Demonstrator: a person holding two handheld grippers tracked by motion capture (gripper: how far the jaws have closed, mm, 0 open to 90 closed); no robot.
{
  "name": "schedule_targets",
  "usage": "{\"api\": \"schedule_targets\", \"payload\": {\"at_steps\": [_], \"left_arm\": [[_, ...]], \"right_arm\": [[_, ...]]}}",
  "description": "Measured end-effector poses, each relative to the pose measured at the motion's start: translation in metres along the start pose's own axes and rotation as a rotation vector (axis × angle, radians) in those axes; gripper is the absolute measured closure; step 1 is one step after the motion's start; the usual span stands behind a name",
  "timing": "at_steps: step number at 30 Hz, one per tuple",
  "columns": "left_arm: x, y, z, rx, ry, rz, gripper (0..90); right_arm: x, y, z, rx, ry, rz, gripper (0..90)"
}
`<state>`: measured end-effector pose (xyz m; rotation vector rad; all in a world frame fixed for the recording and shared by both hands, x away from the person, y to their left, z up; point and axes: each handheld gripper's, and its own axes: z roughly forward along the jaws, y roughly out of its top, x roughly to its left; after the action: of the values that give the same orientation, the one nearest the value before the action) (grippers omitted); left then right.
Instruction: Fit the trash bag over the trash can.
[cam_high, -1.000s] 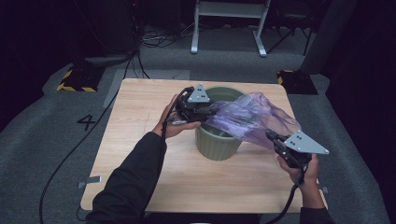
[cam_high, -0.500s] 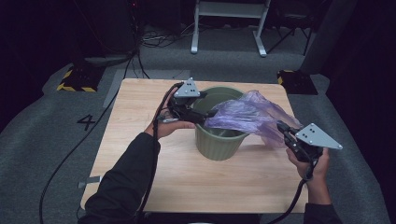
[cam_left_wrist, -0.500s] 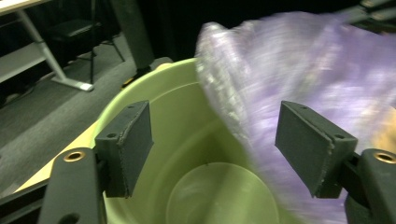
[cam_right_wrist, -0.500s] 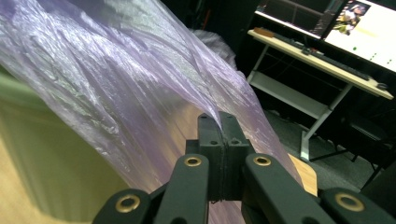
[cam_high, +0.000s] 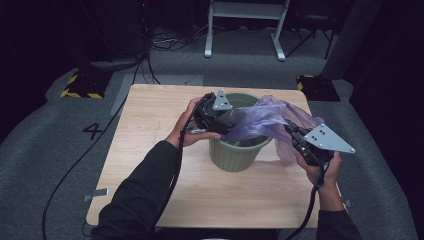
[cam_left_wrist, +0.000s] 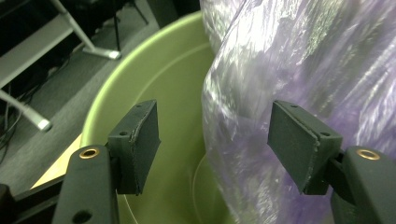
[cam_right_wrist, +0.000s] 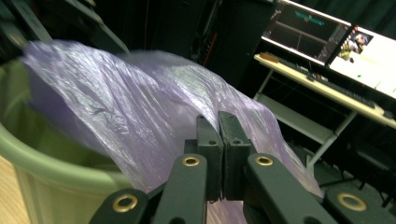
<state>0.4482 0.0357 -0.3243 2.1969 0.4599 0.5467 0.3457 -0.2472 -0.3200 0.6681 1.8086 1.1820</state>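
— What colours fill the frame?
— A translucent lilac plastic bag (cam_high: 265, 120), glossy with pale streaks, against a ribbed sage-green plastic bin (cam_high: 235, 155) on a light, grained wooden bench (cam_high: 150, 130).

— And the tools?
— Black fingers (cam_left_wrist: 140, 140) with brass-coloured rivets on both grippers, each topped by a grey three-cornered plate (cam_high: 327, 140). Dark sleeves (cam_high: 145, 185), grey speckled carpet (cam_high: 50, 140), a black "4" (cam_high: 93, 131), yellow-black hazard stripes (cam_high: 80, 92).

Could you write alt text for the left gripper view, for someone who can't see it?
A crinkled, translucent purple plastic bag hangs into a round pale green plastic bin, seen from close above its rim. The left tongs stand open, their two black padded tips apart on either side of the bag's edge, not pressing it. Dark floor and metal legs lie beyond.
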Motion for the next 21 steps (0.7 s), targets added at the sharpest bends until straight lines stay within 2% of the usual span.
{"api": "schedule_targets", "payload": {"at_steps": [4,5,7,9,11,12,13,14,16,19,21], "left_arm": [[-0.002,0.0,-0.002,-0.015,-0.015,-0.006,30.1],[-0.001,0.0,-0.009,-0.047,-0.033,-0.017,29.2],[0.0,-0.001,-0.018,-0.093,-0.058,-0.03,28.7],[-0.001,-0.001,-0.026,-0.136,-0.102,-0.025,26.4],[-0.005,0.001,-0.03,-0.163,-0.157,-0.006,24.4],[-0.005,0.001,-0.03,-0.163,-0.157,-0.006,23.6],[-0.011,0.003,-0.033,-0.176,-0.184,0.015,22.6],[-0.011,0.003,-0.033,-0.176,-0.184,0.015,21.4],[-0.022,0.007,-0.034,-0.199,-0.231,0.039,20.5],[-0.033,0.012,-0.032,-0.197,-0.242,0.068,20.6],[-0.036,0.013,-0.031,-0.192,-0.25,0.072,20.8]], "right_arm": [[0.008,0.009,0.004,-0.002,0.013,-0.036,88.3],[0.012,0.011,0.008,0.007,0.024,-0.054,88.0],[0.015,0.012,0.011,0.013,0.045,-0.06,88.1],[0.019,0.013,0.015,0.019,0.063,-0.072,88.4],[0.023,0.015,0.018,0.017,0.084,-0.088,89.5],[0.025,0.016,0.019,0.02,0.099,-0.094,89.6],[0.026,0.017,0.021,0.021,0.105,-0.101,89.7],[0.028,0.018,0.022,0.028,0.111,-0.105,89.7],[0.03,0.02,0.027,0.038,0.129,-0.114,89.7],[0.033,0.022,0.031,0.045,0.148,-0.118,90.0],[0.034,0.023,0.033,0.047,0.159,-0.113,89.9]]}}
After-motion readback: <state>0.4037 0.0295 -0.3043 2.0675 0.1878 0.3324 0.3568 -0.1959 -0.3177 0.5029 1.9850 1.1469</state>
